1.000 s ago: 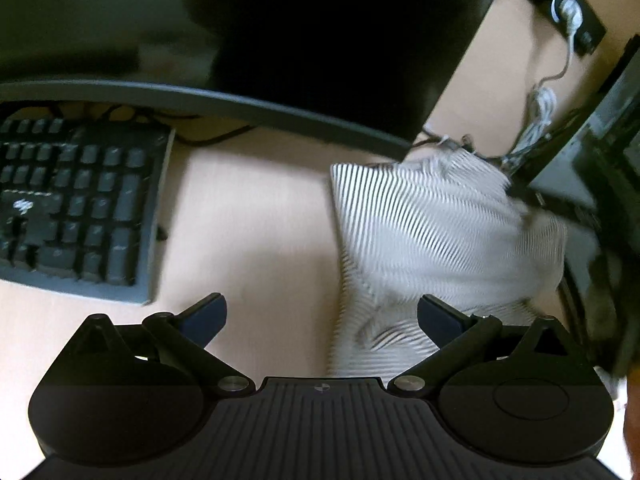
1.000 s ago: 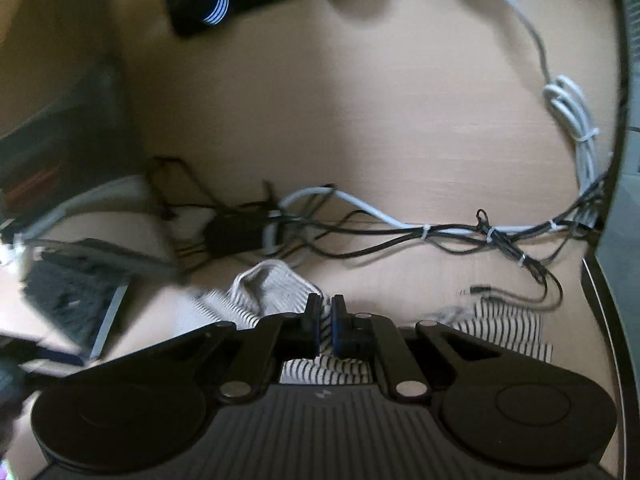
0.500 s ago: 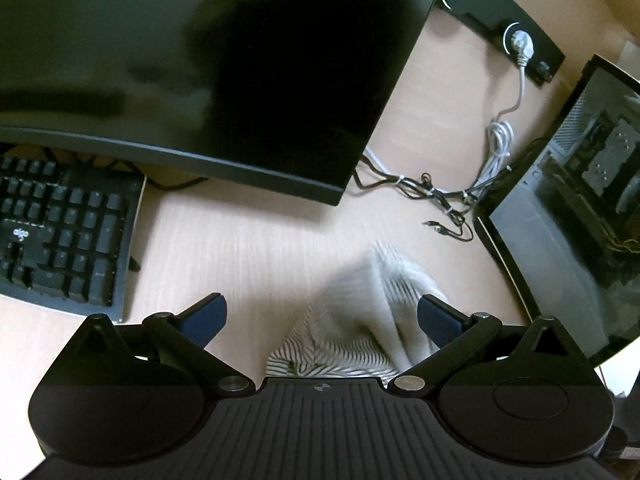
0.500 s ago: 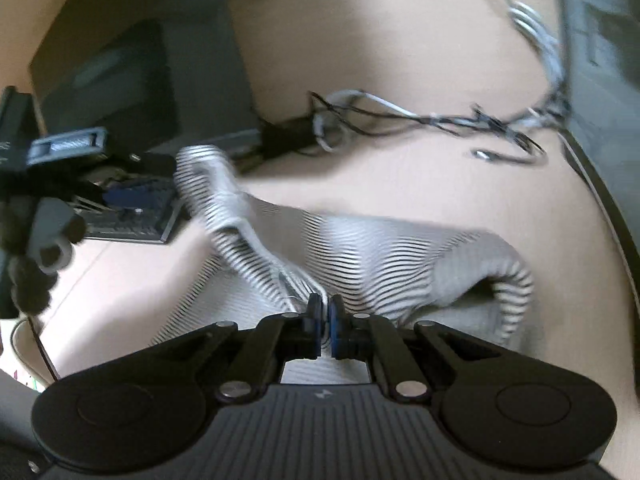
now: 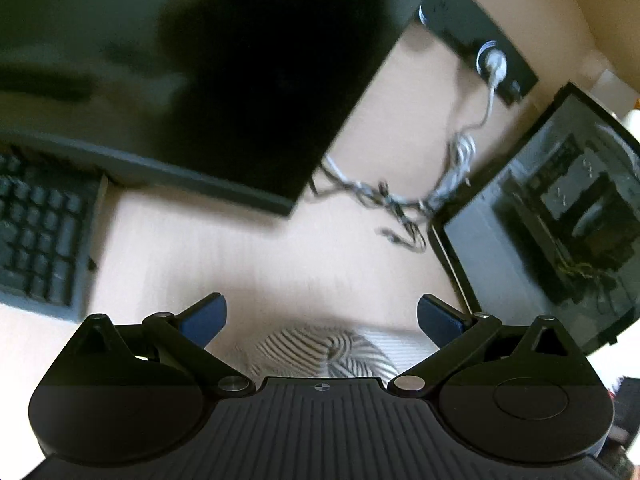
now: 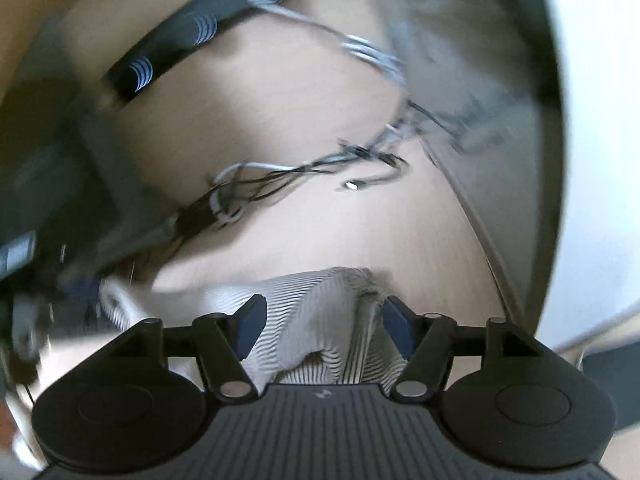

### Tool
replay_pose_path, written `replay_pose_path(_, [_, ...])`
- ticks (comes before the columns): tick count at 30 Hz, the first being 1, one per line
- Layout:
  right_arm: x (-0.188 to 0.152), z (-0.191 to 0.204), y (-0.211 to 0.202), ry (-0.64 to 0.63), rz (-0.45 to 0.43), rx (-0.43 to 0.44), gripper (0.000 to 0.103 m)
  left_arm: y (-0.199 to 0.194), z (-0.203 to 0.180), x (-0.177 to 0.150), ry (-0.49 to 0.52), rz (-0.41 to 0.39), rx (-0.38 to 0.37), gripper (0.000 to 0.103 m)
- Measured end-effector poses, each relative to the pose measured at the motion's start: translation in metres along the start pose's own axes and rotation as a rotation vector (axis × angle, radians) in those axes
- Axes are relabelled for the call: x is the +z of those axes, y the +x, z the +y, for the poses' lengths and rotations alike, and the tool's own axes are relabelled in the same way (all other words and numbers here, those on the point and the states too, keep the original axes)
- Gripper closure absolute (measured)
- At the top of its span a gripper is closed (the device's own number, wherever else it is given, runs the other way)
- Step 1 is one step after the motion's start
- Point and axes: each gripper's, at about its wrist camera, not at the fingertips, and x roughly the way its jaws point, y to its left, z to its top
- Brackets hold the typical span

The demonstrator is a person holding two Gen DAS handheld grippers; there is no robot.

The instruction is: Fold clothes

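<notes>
A black-and-white striped garment (image 6: 316, 320) lies bunched on the pale wooden desk (image 6: 320, 224). My right gripper (image 6: 322, 326) hovers just over it with its jaws opening; the cloth shows between the blue pads (image 6: 250, 324) but neither pad presses on it. In the left wrist view only a crumpled hump of the striped garment (image 5: 320, 354) shows, low between and behind the fingers. My left gripper (image 5: 322, 318) stands wide open above the desk (image 5: 240, 256) with nothing in it.
A large dark monitor (image 5: 180, 72) and a black keyboard (image 5: 36, 236) stand at the left. A tangle of cables (image 5: 400, 200) lies ahead, a power strip (image 5: 480, 40) at the back. A glass-sided computer case (image 5: 560, 216) flanks the right.
My right gripper was shut on the striped cloth, dragged it toward the near side of the desk, and now has let go. In the left wrist view the garment slid down to the bottom edge.
</notes>
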Motion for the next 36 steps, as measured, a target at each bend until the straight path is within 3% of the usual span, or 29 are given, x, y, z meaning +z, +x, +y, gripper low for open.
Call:
replay_pose_path(4, [-0.005, -0.017, 0.029, 0.185, 0.061, 0.013, 0.038, 0.035, 0.008, -0.010, -0.047, 0.129, 0.007, 0.000])
replay_pose_path(6, [-0.013, -0.013, 0.044, 0.179, 0.107, 0.014, 0.037, 0.046, 0.015, -0.017, -0.085, 0.160, -0.003, 0.002])
replay_pose_path(7, [-0.016, -0.010, 0.051, 0.177, 0.127, 0.018, 0.037, 0.051, 0.017, -0.020, -0.108, 0.177, -0.015, 0.010])
replay_pose_path(8, [-0.019, -0.007, 0.056, 0.172, 0.145, 0.026, 0.045, 0.054, 0.018, -0.022, -0.125, 0.191, -0.024, 0.025])
replay_pose_path(9, [-0.019, -0.006, 0.060, 0.159, 0.152, 0.044, 0.068, 0.057, 0.019, -0.025, -0.140, 0.206, -0.034, 0.030])
replay_pose_path(10, [-0.018, -0.003, 0.061, 0.139, 0.151, 0.059, 0.072, 0.056, 0.017, -0.027, -0.133, 0.204, -0.044, 0.041])
replay_pose_path(11, [-0.015, 0.000, 0.056, 0.115, 0.137, 0.070, 0.077, 0.055, 0.015, -0.029, -0.126, 0.202, -0.054, 0.059])
replay_pose_path(12, [-0.010, 0.003, 0.049, 0.096, 0.115, 0.084, 0.080, 0.051, 0.012, -0.032, -0.116, 0.190, -0.079, 0.065])
replay_pose_path(16, [0.003, 0.010, 0.010, 0.001, 0.057, 0.149, 0.082, 0.024, -0.004, -0.040, -0.062, 0.117, -0.112, 0.067])
replay_pose_path(21, [-0.003, 0.006, -0.022, -0.054, 0.091, 0.177, 0.082, -0.009, -0.023, -0.067, -0.050, 0.080, -0.144, 0.067])
replay_pose_path(29, [-0.027, -0.007, -0.038, -0.090, 0.169, 0.211, 0.082, -0.023, -0.019, -0.130, -0.110, 0.134, -0.114, 0.067])
replay_pose_path(36, [-0.061, -0.024, -0.027, -0.109, 0.283, 0.173, 0.079, -0.023, -0.002, -0.166, -0.185, 0.171, -0.011, 0.064])
